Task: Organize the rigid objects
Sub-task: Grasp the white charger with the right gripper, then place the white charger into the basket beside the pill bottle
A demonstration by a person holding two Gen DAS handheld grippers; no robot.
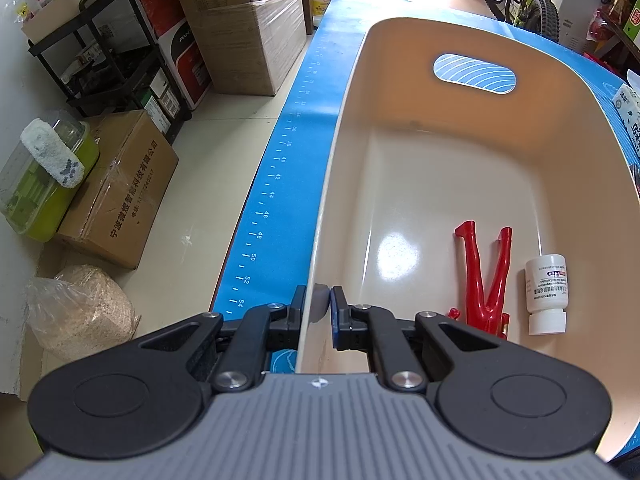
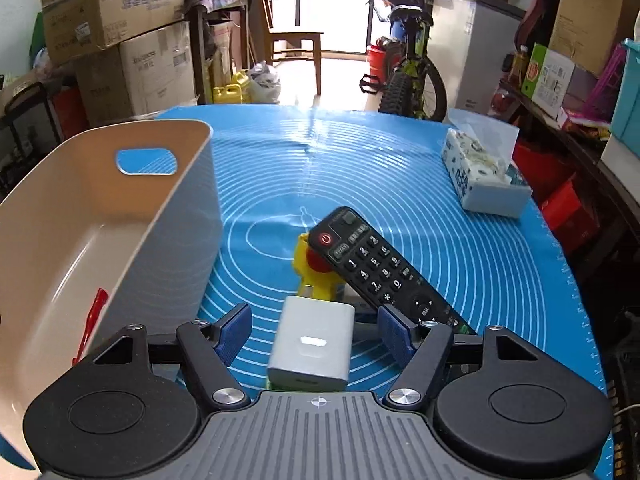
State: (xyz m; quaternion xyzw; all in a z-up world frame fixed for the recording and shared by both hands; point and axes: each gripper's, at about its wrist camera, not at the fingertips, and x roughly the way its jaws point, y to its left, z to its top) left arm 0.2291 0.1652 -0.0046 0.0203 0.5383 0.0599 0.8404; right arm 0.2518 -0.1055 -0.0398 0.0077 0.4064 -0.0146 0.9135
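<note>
Left tongs [image 1: 319,304] pinch the beige bin's rim [image 1: 320,216]; right tongs [image 2: 316,330] hang spread around a white charger [image 2: 312,348].

pretty cluttered storage room: pale tiled floor [image 1: 208,152], stacked cardboard boxes [image 2: 116,36] upper left of the frame, a black shelf cart [image 1: 108,52], a wooden chair [image 2: 294,40] at top center by a bright doorway [image 2: 332,4] that floods the place with daylight, a bicycle [image 2: 408,68] right of it, packed shelves [image 2: 568,80] far right
</note>
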